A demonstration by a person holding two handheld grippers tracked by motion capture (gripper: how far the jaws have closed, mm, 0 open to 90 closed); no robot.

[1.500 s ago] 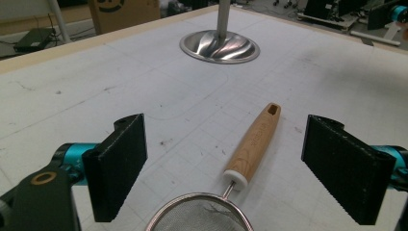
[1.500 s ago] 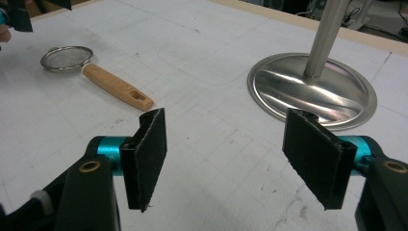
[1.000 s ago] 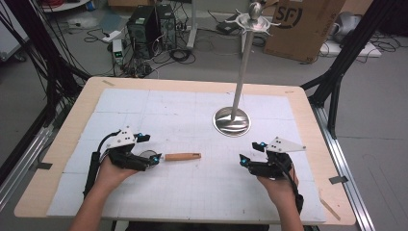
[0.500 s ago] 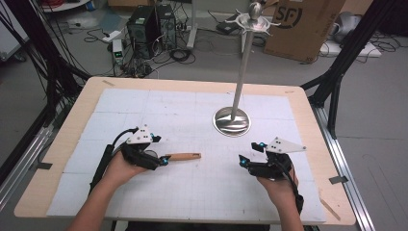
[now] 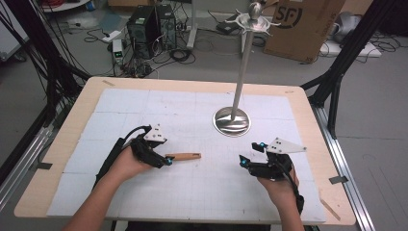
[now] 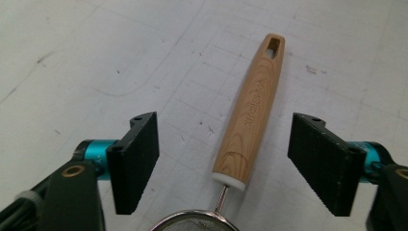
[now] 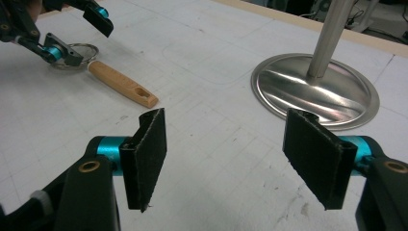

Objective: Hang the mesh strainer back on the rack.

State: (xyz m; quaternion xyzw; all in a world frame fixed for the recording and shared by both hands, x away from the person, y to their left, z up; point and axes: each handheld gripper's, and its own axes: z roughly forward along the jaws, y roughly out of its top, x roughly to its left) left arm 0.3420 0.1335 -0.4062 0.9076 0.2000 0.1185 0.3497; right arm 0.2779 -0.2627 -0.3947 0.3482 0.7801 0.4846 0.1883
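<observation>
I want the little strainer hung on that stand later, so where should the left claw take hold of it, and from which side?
Probably the wooden handle, near its middle: it lies flat, straight and slim on the table, and fits between the open jaws of the left claw, which have just been closing. Come from above, jaws across its width, leaving the slotted end free.

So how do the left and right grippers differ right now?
The left gripper has just been closing its jaws, which straddle the strainer's wooden handle without touching it; the right gripper has bare mat between its jaws. In the high view, the left gripper sits at the handle, the right gripper apart from it, nearer the metal stand. Both are open.
</observation>
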